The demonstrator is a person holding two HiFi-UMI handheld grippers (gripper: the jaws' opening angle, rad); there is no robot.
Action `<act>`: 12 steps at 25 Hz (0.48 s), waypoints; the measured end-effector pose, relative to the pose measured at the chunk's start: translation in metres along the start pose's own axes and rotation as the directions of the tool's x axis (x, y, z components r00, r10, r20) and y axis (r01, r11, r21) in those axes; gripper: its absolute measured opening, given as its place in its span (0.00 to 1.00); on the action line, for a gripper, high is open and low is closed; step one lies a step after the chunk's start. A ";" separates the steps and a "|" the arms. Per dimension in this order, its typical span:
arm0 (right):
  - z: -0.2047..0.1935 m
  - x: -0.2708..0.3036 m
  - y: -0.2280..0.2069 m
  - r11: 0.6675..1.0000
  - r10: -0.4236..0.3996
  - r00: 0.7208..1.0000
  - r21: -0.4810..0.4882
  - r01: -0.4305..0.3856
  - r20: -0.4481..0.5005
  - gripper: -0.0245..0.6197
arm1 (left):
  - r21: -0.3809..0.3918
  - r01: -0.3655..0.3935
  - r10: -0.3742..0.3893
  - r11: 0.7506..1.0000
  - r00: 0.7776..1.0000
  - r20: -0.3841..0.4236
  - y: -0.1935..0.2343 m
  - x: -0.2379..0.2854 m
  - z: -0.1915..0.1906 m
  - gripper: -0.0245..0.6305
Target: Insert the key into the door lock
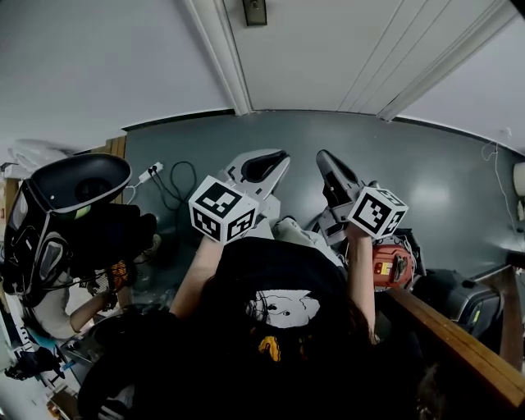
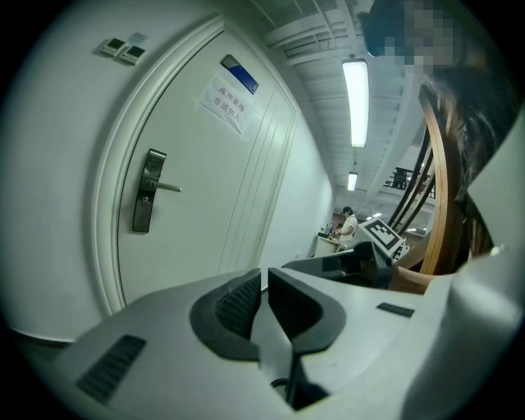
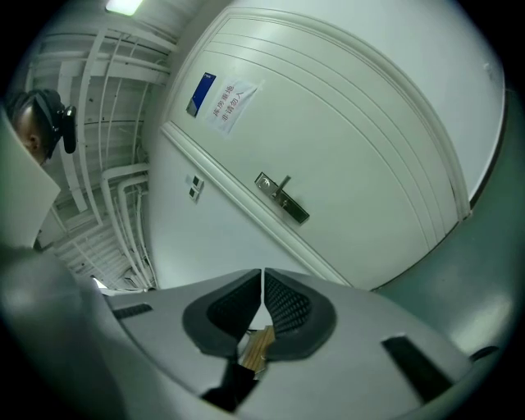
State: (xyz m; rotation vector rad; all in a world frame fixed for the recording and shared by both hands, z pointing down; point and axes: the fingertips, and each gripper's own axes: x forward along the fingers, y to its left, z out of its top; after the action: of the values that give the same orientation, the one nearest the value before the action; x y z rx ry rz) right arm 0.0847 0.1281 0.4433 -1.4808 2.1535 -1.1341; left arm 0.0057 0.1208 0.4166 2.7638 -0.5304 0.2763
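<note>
The white door stands ahead, its metal lock at the top edge of the head view. In the left gripper view the lock with its lever is at the left, well beyond my left gripper, whose jaws are shut with nothing between them. In the right gripper view the lock sits above centre. My right gripper is shut on a small brass-coloured key that shows low between the pads. Both grippers are held side by side over the grey floor, short of the door.
A paper sign is stuck high on the door. A black bag and a cable lie at the left, a red tool and a wooden rail at the right. A person stands far down the corridor.
</note>
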 end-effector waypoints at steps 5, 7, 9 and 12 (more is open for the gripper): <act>0.013 -0.006 -0.010 0.999 -0.026 0.999 -0.020 0.027 0.023 0.05 | -0.007 -0.006 0.006 1.000 1.000 -0.021 0.004 0.000 -0.006 0.08; 0.016 -0.008 -0.017 0.999 -0.043 0.999 -0.021 0.044 0.032 0.05 | -0.013 -0.005 0.005 1.000 0.999 -0.032 0.006 0.002 -0.010 0.08; 0.018 -0.013 -0.025 0.998 -0.066 0.997 -0.020 0.067 0.038 0.05 | -0.017 -0.004 0.003 1.000 0.999 -0.045 0.006 0.003 -0.014 0.08; 0.023 -0.018 -0.037 0.994 -0.100 0.994 -0.032 0.101 0.041 0.05 | -0.023 -0.002 0.001 1.000 0.998 -0.063 0.006 0.006 -0.021 0.08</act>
State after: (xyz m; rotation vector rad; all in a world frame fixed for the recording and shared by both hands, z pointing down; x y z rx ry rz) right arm 0.1305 0.1282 0.4525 -1.6294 2.1033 -1.0958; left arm 0.0061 0.1201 0.4390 2.7226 -0.5163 0.3549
